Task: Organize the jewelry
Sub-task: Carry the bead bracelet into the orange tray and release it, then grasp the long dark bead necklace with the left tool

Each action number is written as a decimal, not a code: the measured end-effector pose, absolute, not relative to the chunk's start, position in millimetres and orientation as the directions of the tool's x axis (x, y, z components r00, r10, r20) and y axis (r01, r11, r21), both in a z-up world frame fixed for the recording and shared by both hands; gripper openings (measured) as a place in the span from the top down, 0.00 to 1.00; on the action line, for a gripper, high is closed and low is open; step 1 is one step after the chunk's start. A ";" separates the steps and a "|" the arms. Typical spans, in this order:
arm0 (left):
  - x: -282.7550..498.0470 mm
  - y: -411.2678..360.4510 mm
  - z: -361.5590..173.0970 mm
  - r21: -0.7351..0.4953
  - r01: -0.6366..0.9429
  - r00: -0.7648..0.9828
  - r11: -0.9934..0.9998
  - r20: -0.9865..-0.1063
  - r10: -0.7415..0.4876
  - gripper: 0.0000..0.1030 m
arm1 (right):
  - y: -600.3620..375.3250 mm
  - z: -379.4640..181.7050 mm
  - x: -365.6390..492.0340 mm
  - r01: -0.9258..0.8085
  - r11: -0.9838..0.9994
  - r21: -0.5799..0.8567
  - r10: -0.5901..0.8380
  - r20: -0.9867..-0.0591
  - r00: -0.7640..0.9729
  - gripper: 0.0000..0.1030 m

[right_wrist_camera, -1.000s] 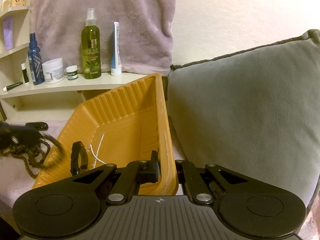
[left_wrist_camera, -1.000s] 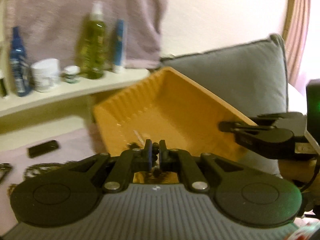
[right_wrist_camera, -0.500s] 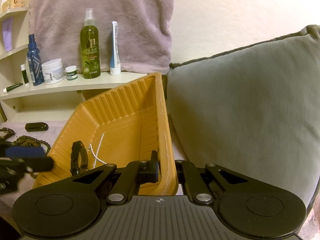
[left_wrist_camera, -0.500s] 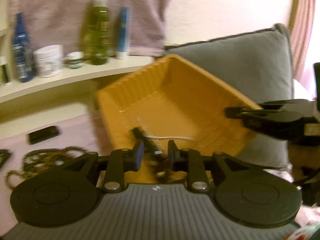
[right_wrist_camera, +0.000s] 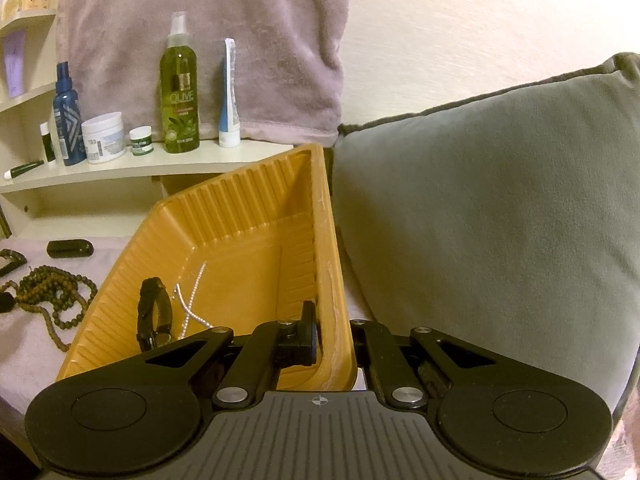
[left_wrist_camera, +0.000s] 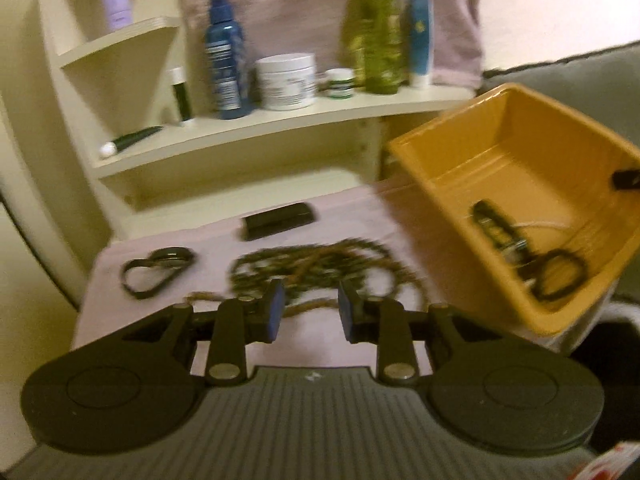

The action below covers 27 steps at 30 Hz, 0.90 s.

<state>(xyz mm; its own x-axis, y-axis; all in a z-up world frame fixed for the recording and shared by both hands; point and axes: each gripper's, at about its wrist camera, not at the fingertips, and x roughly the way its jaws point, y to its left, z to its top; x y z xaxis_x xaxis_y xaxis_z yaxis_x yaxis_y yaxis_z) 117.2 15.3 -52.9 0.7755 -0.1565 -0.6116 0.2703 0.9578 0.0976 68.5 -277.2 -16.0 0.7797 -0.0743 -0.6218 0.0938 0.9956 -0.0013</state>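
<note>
Watch now w/ chain in orange tray

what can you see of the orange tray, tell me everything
The orange tray looks like thin moulded plastic with ribbed walls and a flat floor. It is tilted, held up by the right gripper, shut on its near wall, with a grey cushion close behind. Inside lie a black watch, a silver chain and a dark loop. Its low edge is by the cloth, near the beads.
</note>
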 end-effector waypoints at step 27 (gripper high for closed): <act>167.9 29.7 -92.9 0.375 0.569 0.637 0.732 -0.764 -0.104 0.92 | -277.3 -16.1 71.8 0.088 0.996 -0.015 -0.078 -0.626 0.776 0.96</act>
